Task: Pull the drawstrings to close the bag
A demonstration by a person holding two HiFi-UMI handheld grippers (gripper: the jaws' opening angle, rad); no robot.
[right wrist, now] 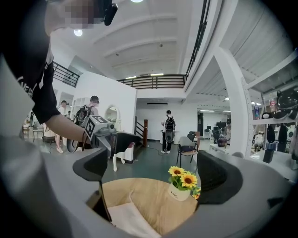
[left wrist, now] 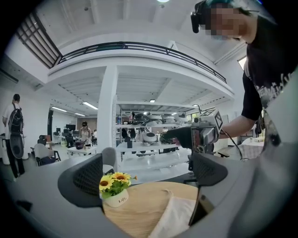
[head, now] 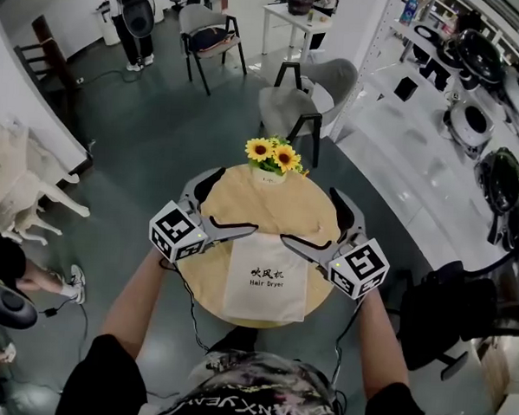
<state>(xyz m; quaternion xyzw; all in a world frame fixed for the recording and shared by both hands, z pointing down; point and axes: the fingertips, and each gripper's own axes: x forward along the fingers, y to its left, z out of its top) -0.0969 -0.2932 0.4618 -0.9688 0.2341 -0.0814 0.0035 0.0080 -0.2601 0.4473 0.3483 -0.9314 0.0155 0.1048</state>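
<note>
Left gripper (head: 236,201): fingers gaping, hovering at the top corner of the bag (head: 267,276).
Right gripper (head: 309,215): fingers spreading likewise, empty.
Bag: lying on counter (head: 243,193) between both.
Risk: pinching cloth, missing drawstrings.

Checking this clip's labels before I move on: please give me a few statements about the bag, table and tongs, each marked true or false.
1. The bag lies flat on the round wooden table. True.
2. The left tongs and right tongs are shut on the drawstrings. False: both are open and hold nothing.
3. A pot of sunflowers stands at the table's far edge. True.
4. The bag is black. False: it is off-white with dark print.
</note>
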